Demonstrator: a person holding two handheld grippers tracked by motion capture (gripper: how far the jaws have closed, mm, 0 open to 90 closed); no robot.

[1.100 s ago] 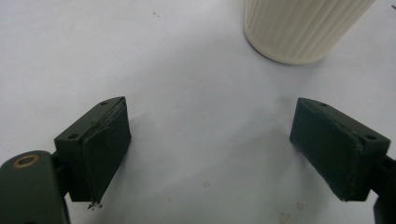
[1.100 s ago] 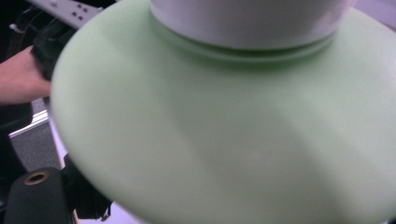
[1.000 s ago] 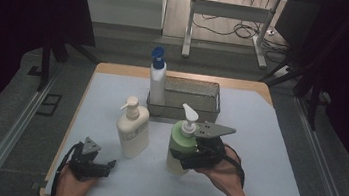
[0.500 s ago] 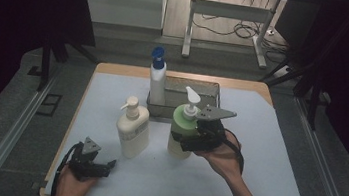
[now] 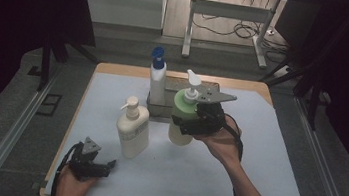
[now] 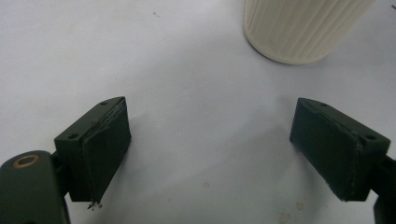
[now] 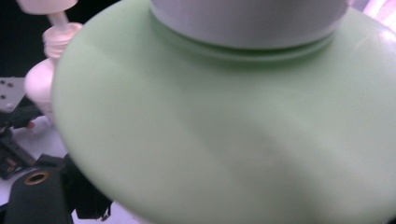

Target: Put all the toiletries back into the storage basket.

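One green pump bottle (image 5: 183, 116) sits clamped in the right gripper (image 5: 198, 122), which grips it around the body from the person's side; the bottle appears lifted off the pale blue mat (image 5: 266, 154), though the high view does not settle whether its base still touches. In the right gripper view the bottle's green shoulder (image 7: 224, 135) presses right up against the camera, with the white collar of its pump just above. Its white pump head (image 5: 192, 77) stands upright above the gripper, beside the grey three-cornered plate.

Just beyond the gripper, on the far side of the held bottle, stands a dark metal basket (image 5: 161, 110), and at that basket's left end rises a white bottle with a blue pump (image 5: 157, 78). To the left of the right gripper, near but apart from it, a cream pump bottle (image 5: 133, 130) stands upright on the mat.

Farther out, at the near left edge of the table, the left gripper (image 5: 98, 167) rests low on the mat with its jaws spread wide and nothing between them. In the left gripper view the ribbed base of the cream bottle (image 6: 299, 28) stands ahead of those jaws and slightly right, well clear of them.
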